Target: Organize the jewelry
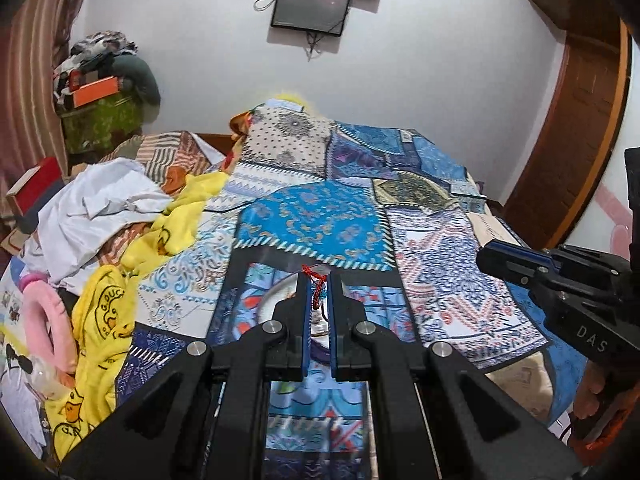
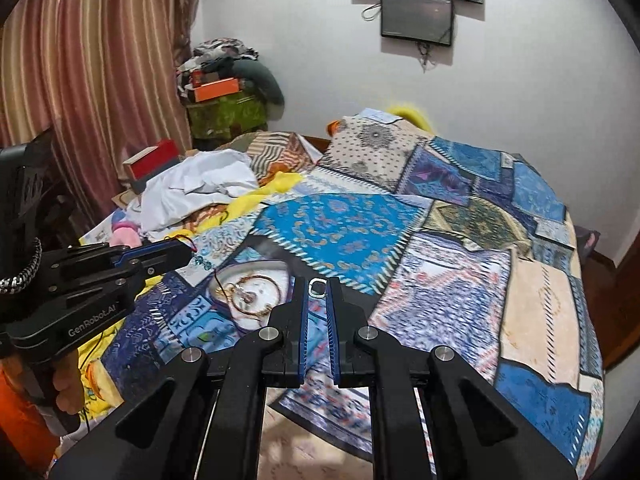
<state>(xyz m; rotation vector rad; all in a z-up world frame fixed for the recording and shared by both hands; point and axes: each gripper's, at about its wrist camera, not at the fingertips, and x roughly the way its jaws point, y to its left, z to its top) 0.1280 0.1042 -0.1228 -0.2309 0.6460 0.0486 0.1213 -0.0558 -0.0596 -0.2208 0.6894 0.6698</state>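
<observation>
The left tongs are pinched shut on a red braided cord that hangs between their blue pads; in the right wrist view the same tongs come in from the left edge of the frame, with the cord's red end and a few teal beads trailing just off their tip. The right tongs are closed on a small silver ring-shaped piece (a clasp or a buckle, too small to tell), held at the very tips.

Below both pairs, lower centre in each frame, sits a pale plate on the patchwork bedspread. A thin gold hoop and some finer bits lie on it. The plate lies below and to the left of the right tongs in their own view, and almost straight under the left tongs, so the left hand is the nearer one for setting anything down there. The cord hangs roughly upright, long axis pointing at the plate.

Further out, a white cloth and yellow duck-print fabric are heaped at the left of the bed.
</observation>
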